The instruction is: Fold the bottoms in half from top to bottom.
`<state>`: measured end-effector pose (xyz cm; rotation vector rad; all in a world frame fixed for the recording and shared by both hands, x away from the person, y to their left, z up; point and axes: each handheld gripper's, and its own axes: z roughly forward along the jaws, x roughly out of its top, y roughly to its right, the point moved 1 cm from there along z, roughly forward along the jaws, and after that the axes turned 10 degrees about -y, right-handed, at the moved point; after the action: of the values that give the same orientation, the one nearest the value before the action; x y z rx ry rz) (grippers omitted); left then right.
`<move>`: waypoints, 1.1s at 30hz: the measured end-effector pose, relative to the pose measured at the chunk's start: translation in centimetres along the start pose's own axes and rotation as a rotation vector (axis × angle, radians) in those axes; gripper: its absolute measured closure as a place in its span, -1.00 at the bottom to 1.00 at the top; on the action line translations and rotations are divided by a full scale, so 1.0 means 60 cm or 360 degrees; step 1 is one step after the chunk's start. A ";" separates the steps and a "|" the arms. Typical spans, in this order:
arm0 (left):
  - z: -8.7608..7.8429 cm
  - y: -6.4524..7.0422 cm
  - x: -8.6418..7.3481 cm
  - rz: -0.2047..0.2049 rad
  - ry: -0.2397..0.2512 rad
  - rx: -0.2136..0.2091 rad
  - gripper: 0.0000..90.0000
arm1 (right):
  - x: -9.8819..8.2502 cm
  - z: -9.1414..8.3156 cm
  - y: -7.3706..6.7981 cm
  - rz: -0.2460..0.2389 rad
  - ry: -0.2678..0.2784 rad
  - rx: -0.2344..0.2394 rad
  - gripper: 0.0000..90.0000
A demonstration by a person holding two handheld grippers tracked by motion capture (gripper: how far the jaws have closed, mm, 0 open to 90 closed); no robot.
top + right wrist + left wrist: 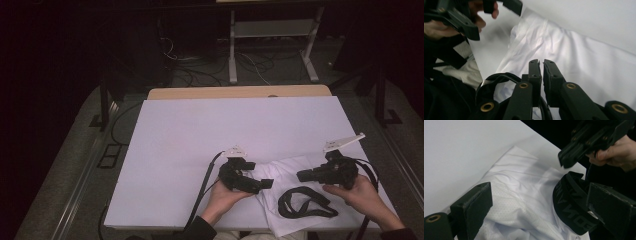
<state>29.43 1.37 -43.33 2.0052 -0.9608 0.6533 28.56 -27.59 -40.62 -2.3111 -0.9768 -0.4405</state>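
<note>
White garment at near table edge | far half bare

White garment: near edge runs off table at 6 o'clock, cut by frame; black waistband lettering partly legible only, hidden at 4 o'clock behind jaw; in right gripper view, band's lower loop hidden behind gripper body; background too dark to read.

Both grippers are matte black with brass-ringed screws, blocky jaws, trailing black cables, grey three-cornered plates; dark sleeves.
</note>
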 end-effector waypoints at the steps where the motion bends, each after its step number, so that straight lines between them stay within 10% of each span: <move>1: 0.000 0.000 0.000 -0.0004 0.0002 -0.0003 -0.88 | 0.002 0.006 -0.001 -0.0007 -0.0020 0.0007 0.85; 20: 0.004 0.000 0.000 -0.0012 0.0001 -0.0019 -0.88 | -0.042 0.014 -0.024 -0.0084 -0.0141 0.0236 0.91; 33: 0.005 -0.002 0.000 -0.0019 0.0003 -0.0014 -0.88 | -0.070 0.051 -0.034 -0.0162 -0.0385 0.0289 0.94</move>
<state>29.56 1.18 -43.54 2.0011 -0.9480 0.6434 24.43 -26.79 -44.33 -2.1907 -1.2019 -0.1065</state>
